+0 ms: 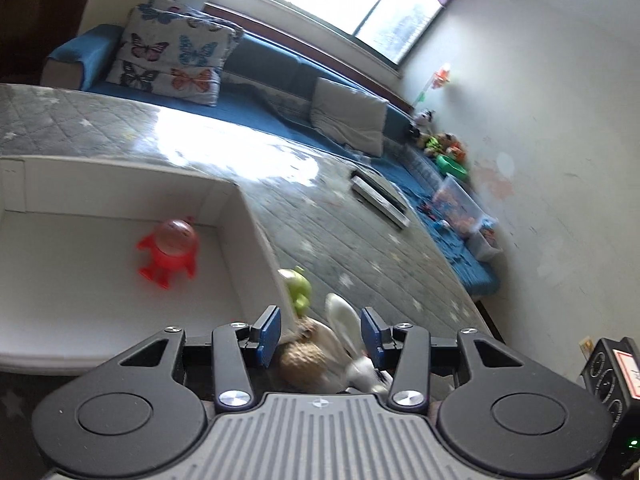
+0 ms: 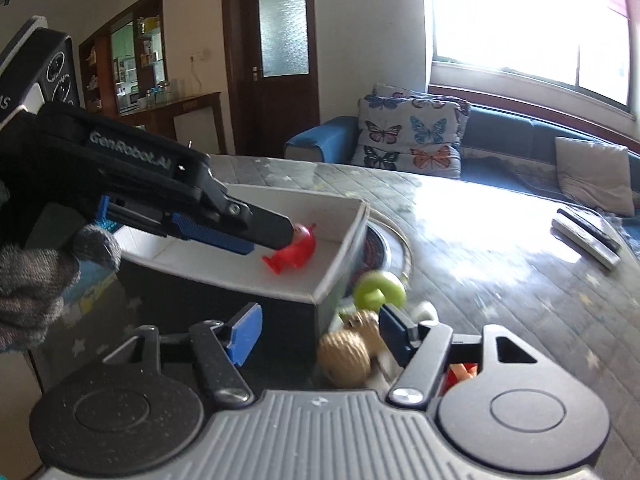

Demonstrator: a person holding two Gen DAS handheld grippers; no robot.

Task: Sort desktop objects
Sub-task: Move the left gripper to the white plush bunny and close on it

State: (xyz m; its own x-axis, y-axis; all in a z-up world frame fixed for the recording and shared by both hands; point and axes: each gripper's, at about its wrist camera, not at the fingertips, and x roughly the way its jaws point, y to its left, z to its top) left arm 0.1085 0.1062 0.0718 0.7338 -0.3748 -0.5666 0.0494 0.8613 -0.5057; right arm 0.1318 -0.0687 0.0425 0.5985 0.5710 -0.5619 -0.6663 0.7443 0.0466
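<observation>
Both tongs gape wide, empty: left tongs [image 1: 320,332] over the tan toy [image 1: 304,362], right tongs [image 2: 320,332] nearby. Centre one pair on it, close, then lift into the box [image 1: 256,220] beside the red toy [image 1: 168,254].

Glossy plastic red toy [image 1: 168,254], matt cardboard box [image 1: 248,216], quilted cloth mat [image 1: 360,248].

A grey quilted mat [image 1: 320,220] carries everything. On it, the white box [image 1: 240,216] sits left of the left claw [image 1: 320,332]. Small toys [image 1: 298,288] lie between the claw's fingers.
</observation>
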